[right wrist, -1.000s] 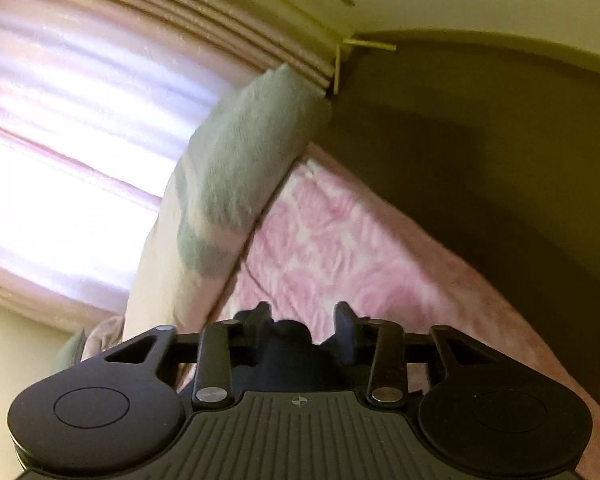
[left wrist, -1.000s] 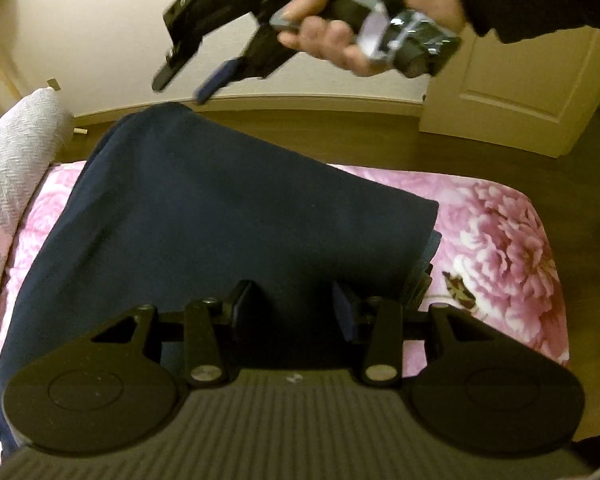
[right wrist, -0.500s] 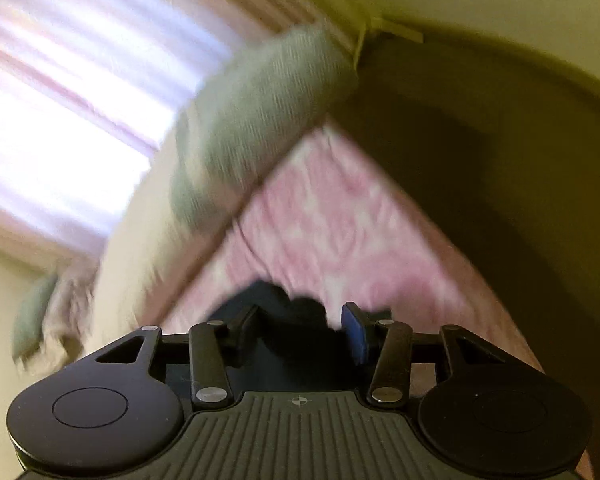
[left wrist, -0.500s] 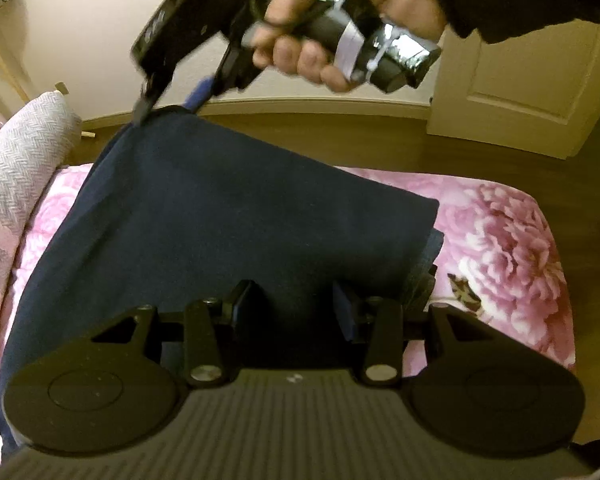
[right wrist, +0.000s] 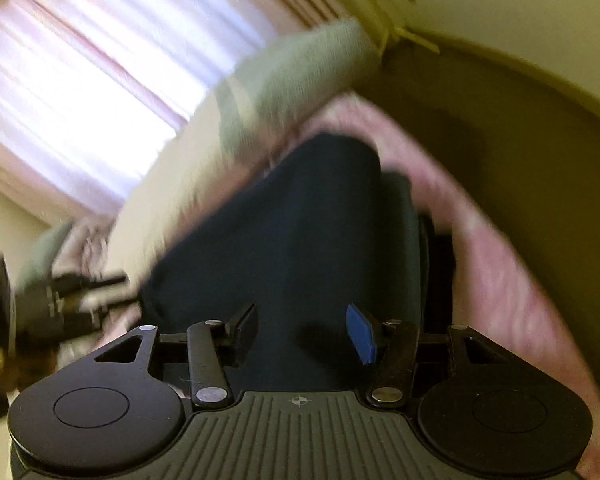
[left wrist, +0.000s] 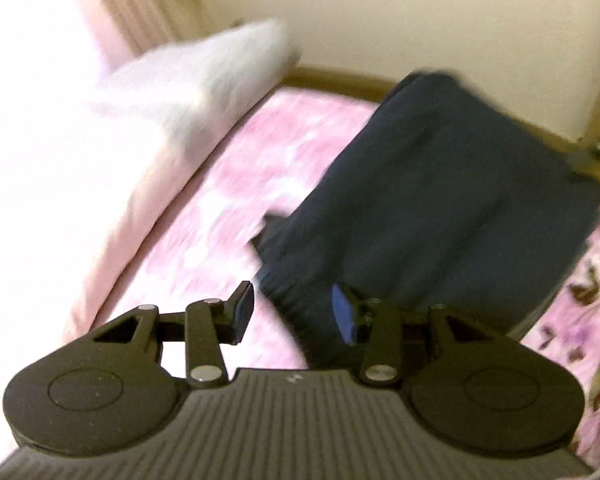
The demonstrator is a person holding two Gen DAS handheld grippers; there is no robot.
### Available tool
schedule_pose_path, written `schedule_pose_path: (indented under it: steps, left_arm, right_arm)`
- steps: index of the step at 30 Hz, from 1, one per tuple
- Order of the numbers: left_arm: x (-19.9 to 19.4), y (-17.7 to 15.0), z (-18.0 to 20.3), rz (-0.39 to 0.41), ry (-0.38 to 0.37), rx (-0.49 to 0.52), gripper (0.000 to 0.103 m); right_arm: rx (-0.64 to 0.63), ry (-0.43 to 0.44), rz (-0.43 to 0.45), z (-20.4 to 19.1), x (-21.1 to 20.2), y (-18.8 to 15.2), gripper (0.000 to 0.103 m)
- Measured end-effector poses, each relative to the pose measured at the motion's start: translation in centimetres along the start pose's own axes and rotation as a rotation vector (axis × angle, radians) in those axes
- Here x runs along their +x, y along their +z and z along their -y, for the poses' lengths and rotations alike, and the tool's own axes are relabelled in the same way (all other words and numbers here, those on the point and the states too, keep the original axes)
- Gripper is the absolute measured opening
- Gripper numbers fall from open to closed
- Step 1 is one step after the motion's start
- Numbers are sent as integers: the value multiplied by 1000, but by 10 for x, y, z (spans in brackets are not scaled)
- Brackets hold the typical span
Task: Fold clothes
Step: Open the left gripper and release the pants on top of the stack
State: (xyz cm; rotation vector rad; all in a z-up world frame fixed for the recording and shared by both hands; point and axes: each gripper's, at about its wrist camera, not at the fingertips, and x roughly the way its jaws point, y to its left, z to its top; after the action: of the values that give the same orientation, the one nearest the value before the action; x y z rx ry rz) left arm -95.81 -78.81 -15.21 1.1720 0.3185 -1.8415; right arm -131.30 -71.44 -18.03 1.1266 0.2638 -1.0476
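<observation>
A dark navy garment is seen lying on the bed, already folded into a long, roughly rectangular stack; layered edges are visible at its near end in the left wrist view, so at least one fold is judged done. What is left is judged to be a further fold or a squaring-up of that near end, since the layers there look uneven and a small flap sticks out toward the pillow side. The garment runs from near the bed's foot edge by the wall back toward the camera, closer to the bed's floor-side edge than to the pillow. The left gripper is held partly open; its blue-padded fingers are placed either side of the garment's near corner, but whether cloth is pinched cannot be told through the blur. The right gripper is opening, its fingers set apart over the dark cloth with no pinch evident. The cloth is read as soft, matte, fairly thick knit, limp and likely to slump when lifted. The bedspread is pink with a floral print, smooth and flat. The pillow is pale, woven-textured and plump. A sheer pink curtain is lit from behind. Both views are motion-blurred.
</observation>
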Motion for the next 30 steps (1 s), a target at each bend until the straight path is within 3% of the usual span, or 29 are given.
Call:
schedule_pose_path:
  steps: [5,9,13,19,23,25,26,27,28,30]
  left_arm:
    - [23,-13,5,-48,12,41,40]
    - [0,-11,4,-13,42,-9,38]
    - [-23,-22,12,20,20,-34,38]
    - [0,-36,17,-31,12,-27,39]
    - [-21,-41,8,-36,25,-72,38]
    - [-33,-51,4,-55,22,-110,42]
    - [-39,-58,4,-66,18,-125,50]
    - [-46,-65,5,-74,16,-140,54]
    - [-55,-72,8,-78,14,-152,59]
    - [-71,-86,15,-86,2,-176,70]
  right_arm:
    - [-46,-70,-38,-11,2,-20,53]
    - [-121,-108,-28,-37,-4,-20,53]
    - [-206,-109,18,-71,-18,-23,53]
    - [-205,-90,-63,-75,17,-49,53]
    - [-191,-110,-39,-76,8,-51,53]
    - [-190,-138,-29,-78,-2,-54,53]
    - [-185,-157,-30,-80,-7,-58,57]
    - [-174,-175,-28,-81,-11,-62,78]
    - [-164,-193,-27,-82,-14,-66,88]
    - [-147,-209,-16,-90,-25,-81,92]
